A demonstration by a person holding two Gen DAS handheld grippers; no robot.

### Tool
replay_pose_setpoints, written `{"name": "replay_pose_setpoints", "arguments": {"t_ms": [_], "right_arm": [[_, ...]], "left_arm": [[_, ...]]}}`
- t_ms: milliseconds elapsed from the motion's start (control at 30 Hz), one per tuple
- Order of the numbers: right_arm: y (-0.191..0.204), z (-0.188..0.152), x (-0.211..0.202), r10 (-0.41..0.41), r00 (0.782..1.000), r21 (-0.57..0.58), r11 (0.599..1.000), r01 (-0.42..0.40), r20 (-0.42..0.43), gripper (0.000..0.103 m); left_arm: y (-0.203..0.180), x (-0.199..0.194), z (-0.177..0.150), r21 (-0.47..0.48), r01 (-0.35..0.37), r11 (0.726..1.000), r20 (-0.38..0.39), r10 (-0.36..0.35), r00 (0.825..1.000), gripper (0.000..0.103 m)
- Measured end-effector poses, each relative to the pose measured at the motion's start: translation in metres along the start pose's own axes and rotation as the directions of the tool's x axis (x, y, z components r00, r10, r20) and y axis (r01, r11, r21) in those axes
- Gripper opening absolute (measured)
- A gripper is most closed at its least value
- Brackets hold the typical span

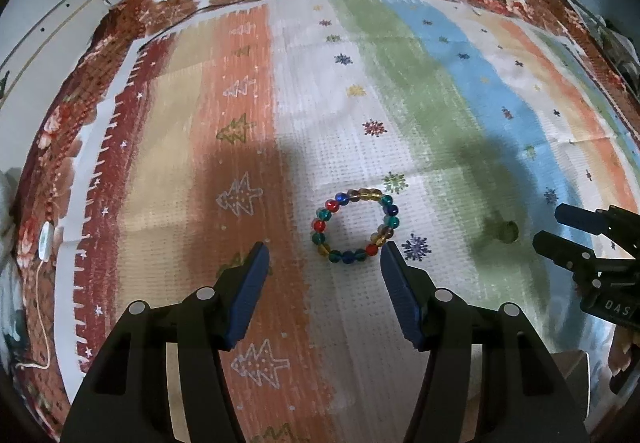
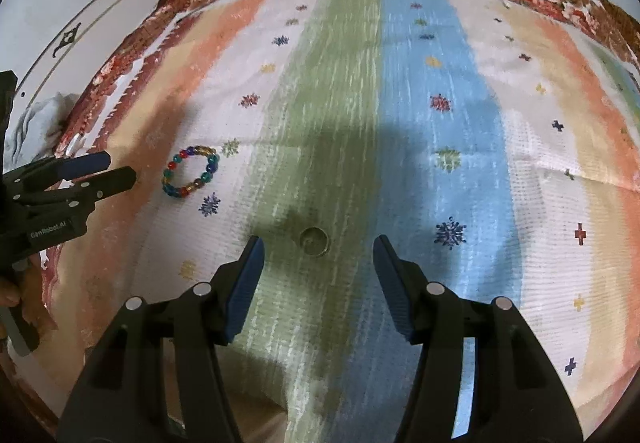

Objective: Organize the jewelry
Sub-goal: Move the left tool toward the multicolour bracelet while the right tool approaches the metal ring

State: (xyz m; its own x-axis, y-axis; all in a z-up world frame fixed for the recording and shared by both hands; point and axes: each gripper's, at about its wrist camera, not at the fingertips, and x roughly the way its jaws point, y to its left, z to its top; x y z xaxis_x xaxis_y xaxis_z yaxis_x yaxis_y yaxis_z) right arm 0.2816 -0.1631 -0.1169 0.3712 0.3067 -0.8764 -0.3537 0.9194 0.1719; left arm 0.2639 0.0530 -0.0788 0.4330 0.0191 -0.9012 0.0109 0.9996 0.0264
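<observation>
Striped cloth (image 1: 240,123), beaded bracelet (image 1: 355,227) and small ring (image 2: 313,240) lying loose. Both tools, left (image 1: 324,255) and right (image 2: 318,247), spread, nothing grasped. Next: lowering, then clenching squarely.

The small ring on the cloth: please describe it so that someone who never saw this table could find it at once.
Start from the striped cloth that covers the table and find its green stripe. The ring lies flat there, just ahead of the right claw, which is open. Unlike the bead bracelet on the white stripe beside it, it is small, plain and dull, not many-coloured.
</observation>
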Motion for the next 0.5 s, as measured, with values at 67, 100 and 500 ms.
{"name": "replay_pose_setpoints", "arguments": {"t_ms": [67, 100, 500], "right_arm": [[0.001, 0.001, 0.003, 0.005, 1.000, -0.005, 1.000, -0.005, -0.005, 0.057], [0.001, 0.001, 0.004, 0.004, 1.000, -0.006, 1.000, -0.004, -0.007, 0.058], [0.004, 0.006, 0.028, 0.023, 0.996, -0.005, 1.000, -0.023, -0.081, 0.058]], "left_arm": [[0.002, 0.004, 0.001, -0.008, 0.004, 1.000, -0.006, -0.004, 1.000, 0.058], [0.003, 0.005, 0.002, -0.013, 0.007, 1.000, -0.008, -0.007, 1.000, 0.058], [0.007, 0.030, 0.008, -0.035, 0.021, 0.999, -0.056, -0.023, 0.998, 0.058]]}}
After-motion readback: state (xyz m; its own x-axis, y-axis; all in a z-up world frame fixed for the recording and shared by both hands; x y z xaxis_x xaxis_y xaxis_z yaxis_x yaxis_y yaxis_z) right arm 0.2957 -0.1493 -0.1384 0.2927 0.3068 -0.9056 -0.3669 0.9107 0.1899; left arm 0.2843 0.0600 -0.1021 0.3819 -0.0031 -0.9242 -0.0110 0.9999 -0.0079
